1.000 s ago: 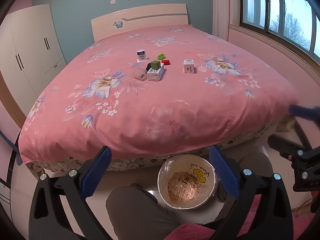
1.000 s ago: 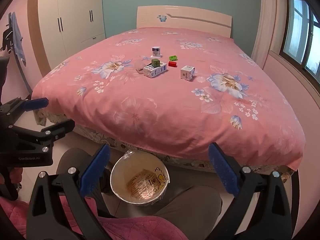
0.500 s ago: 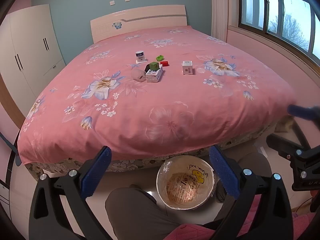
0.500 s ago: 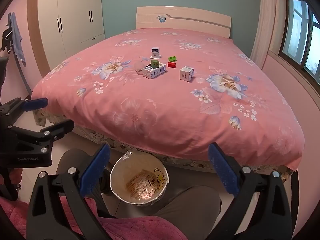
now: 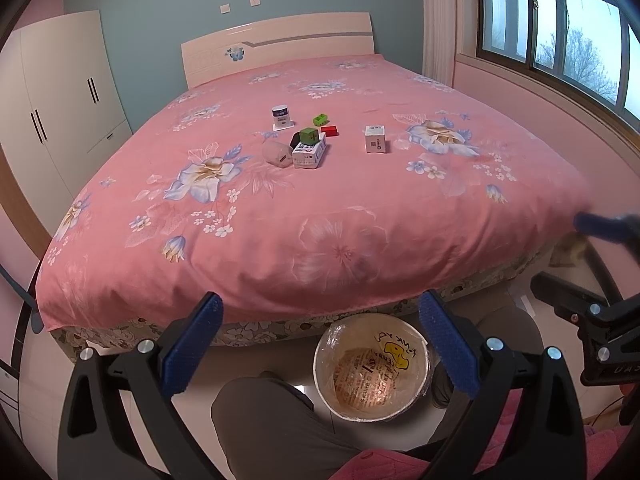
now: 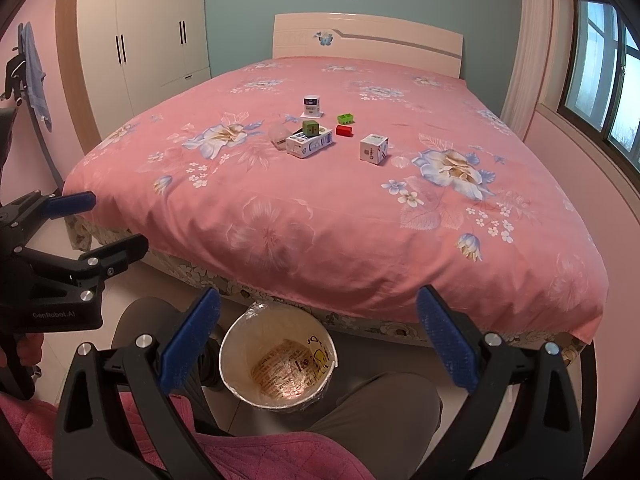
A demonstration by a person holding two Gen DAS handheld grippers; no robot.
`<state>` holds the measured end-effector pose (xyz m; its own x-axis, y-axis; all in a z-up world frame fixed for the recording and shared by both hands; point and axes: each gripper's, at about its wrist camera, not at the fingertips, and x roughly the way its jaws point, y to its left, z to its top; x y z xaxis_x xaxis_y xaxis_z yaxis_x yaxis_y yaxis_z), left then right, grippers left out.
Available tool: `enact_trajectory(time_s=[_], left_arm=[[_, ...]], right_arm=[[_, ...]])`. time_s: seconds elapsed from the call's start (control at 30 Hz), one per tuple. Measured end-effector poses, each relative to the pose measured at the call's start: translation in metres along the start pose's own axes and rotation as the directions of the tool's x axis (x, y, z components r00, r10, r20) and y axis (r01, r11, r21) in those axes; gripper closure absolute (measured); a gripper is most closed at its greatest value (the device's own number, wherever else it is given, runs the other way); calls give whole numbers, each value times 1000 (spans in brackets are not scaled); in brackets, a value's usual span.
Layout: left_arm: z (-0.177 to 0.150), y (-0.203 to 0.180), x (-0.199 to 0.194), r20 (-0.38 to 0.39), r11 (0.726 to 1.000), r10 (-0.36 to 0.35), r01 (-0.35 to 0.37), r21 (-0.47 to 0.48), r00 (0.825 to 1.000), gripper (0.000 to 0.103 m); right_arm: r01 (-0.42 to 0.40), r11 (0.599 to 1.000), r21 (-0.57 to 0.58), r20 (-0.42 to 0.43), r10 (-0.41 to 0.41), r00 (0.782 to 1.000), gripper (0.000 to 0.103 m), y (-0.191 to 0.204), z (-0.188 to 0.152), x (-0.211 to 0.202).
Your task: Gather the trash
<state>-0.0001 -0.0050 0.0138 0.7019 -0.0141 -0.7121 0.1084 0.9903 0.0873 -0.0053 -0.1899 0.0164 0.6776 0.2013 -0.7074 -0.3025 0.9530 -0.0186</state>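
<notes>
One readable label — "GenRobot.AI", left gripper (image 6: 86, 222)

- We note the bedspread (image 5: 320, 208): pink, printed with blue-and-cream flowers.
- Headboard (image 5: 280, 44): cream, grey stripe, blue butterfly motif.
- Wall (image 5: 160, 4) at 12 o'clock: muted teal. Wardrobe (image 5: 60, 92) at 9 o'clock: white, black handles.
- On the bed we see a green cube (image 5: 308, 135), a red block (image 5: 330, 131), a lime-green piece (image 5: 319, 120) and a white box (image 5: 375, 139).
- Bin (image 5: 372, 376) at 6 o'clock: cream, yellow duck print.
- Left gripper (image 5: 320, 348) and right gripper (image 6: 318, 344): black frames, blue pads.
</notes>
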Motion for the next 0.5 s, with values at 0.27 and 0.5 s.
enact_trajectory(time_s=[0.27,0.5], left_arm=[[1,1,-1,11,1000,3,-3,2,1000,3],[1,1,-2,14,1000,3,-3,2,1000,3]], right_arm=[[0,1000,-1,1,0,1000,7,0,-1,0],[0,1000,-2,0,0,1000,7,1,-1,0]])
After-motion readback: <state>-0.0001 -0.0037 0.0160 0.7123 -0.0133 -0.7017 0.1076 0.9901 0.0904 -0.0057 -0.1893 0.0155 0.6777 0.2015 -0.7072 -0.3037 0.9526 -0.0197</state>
